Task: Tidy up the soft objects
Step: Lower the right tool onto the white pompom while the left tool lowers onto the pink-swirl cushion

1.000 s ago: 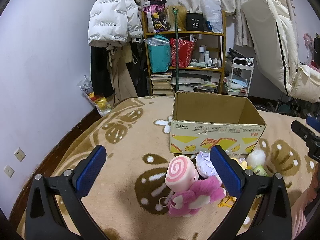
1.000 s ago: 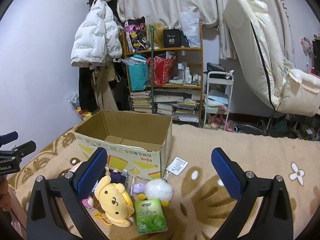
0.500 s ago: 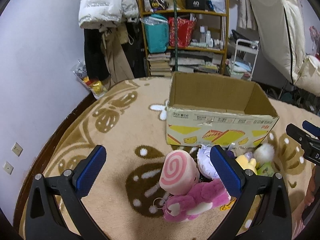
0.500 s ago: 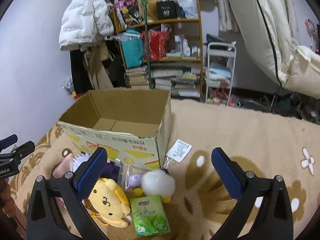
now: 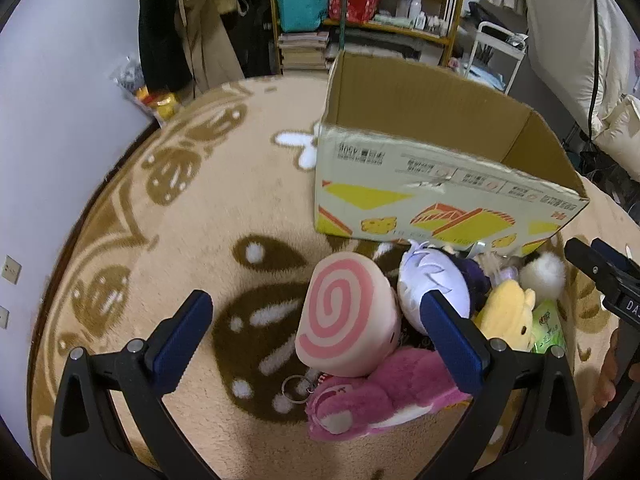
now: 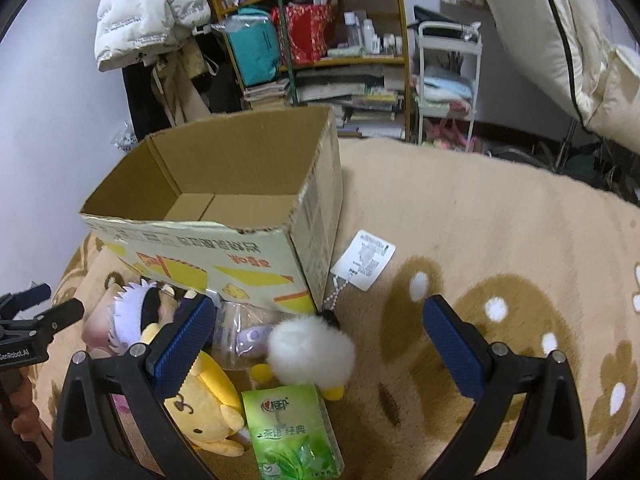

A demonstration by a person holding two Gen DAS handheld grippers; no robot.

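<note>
The task is only beginning, as I judge: the open brown cardboard box with yellow print (image 6: pixel 224 216) is showing a bare floor in the right wrist view, and all the soft things are lying outside it on the beige fleece blanket with brown patterns (image 5: pixel 192 216). The left gripper (image 5: pixel 316 336) is hovering with its jaws wide apart, grasping nothing, and the round pink-and-cream swirl cushion (image 5: pixel 344 316) is sitting between its blue pads, resting on the magenta plush bear (image 5: pixel 376 400). The right gripper (image 6: pixel 320 344) is also spread open and empty, hanging over the fluffy white pompom toy (image 6: pixel 312 350) and the green rectangular tissue pack (image 6: pixel 292 432). Beside them the yellow plush dog (image 6: pixel 208 408) and the white-haired plush doll (image 6: pixel 132 316) are lying, all pressed close to the front wall of the box. So every piece is waiting to be lifted into the box. The toys are touching each other, so a grasp may drag a neighbour. A small metal key ring (image 5: pixel 296 386) is lying by the bear, and a white paper tag on a bead chain (image 6: pixel 364 260) is lying just beside the box corner; both may catch. A wooden shelf full of bags and books (image 6: pixel 320 40) is standing well behind.
</note>
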